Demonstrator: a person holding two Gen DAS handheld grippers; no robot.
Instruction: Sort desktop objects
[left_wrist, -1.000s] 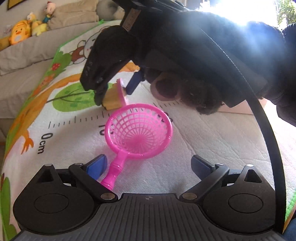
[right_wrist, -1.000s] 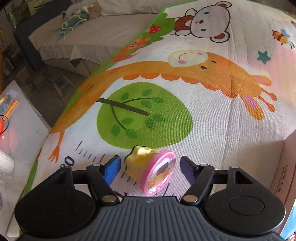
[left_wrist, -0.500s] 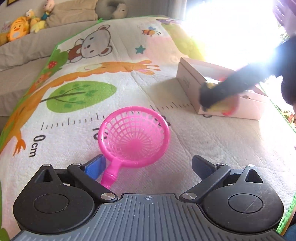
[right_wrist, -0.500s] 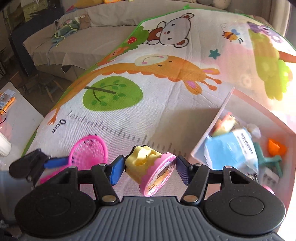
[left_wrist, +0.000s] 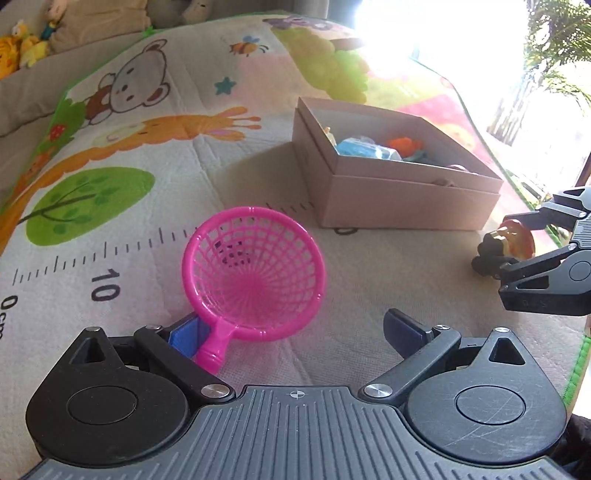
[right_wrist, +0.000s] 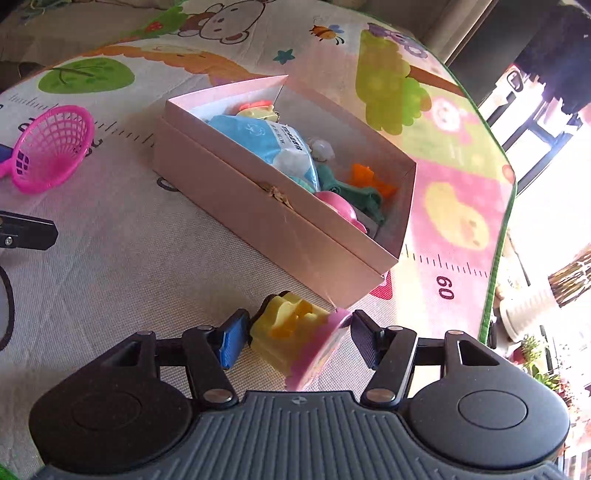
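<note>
1. The left hand-held gripper (left_wrist: 293, 330) is spread wide on the play mat (left_wrist: 155, 206), its blue pad touching the handle of the pink strainer (left_wrist: 255, 273), which lies between its fingers.
2. The pink box (right_wrist: 280, 221), at 1 o'clock from the strainer, holds a blue packet (right_wrist: 266, 142) and small toys.
3. The right hand-held gripper (right_wrist: 295, 338) pinches the yellow-and-pink toy (right_wrist: 291, 339) just beside the box's near corner.

- Right gripper (right_wrist: 295, 334) — jaws drawn in, both pads pressed against a held yellow-and-pink toy (right_wrist: 295, 343), raised off the surface.
- Left gripper (left_wrist: 291, 330) — jaws spread wide, low over the surface, its 2 fingers apart with nothing clamped.
</note>
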